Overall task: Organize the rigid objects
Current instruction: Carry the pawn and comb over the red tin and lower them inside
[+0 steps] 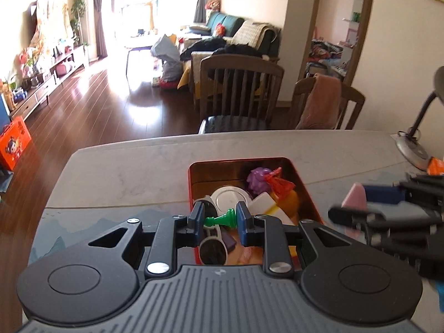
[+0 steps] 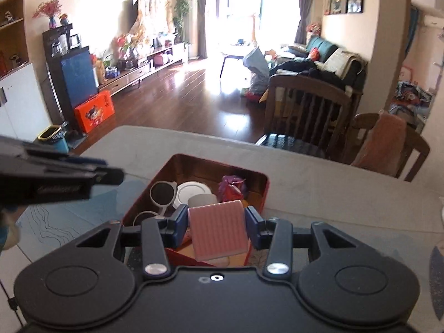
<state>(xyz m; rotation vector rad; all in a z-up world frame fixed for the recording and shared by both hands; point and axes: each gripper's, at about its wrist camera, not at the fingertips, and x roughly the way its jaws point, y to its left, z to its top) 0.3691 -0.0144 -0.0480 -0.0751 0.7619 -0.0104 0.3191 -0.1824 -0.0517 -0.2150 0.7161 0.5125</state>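
Note:
A red tin box (image 1: pixel 194 163) (image 2: pixel 265 191) stands on the grey table and holds white sunglasses (image 1: pixel 212 249) (image 2: pixel 162 193), a white round lid (image 1: pixel 229 195) (image 2: pixel 191 191), a purple toy (image 1: pixel 258 179) and other small things. My left gripper (image 1: pixel 220 217) is shut on a green chess pawn (image 1: pixel 220 219), held sideways over the box. My right gripper (image 2: pixel 217 226) is shut on a pink ribbed block (image 2: pixel 217 230) above the box's near edge; it shows at the right of the left wrist view (image 1: pixel 356 194).
A desk lamp base (image 1: pixel 410 149) stands on the table at the far right, with an orange item (image 1: pixel 435 165) beside it. Two wooden chairs (image 1: pixel 238 88) (image 2: pixel 388 144) stand past the table's far edge. A blue mat (image 2: pixel 69 216) covers the near table.

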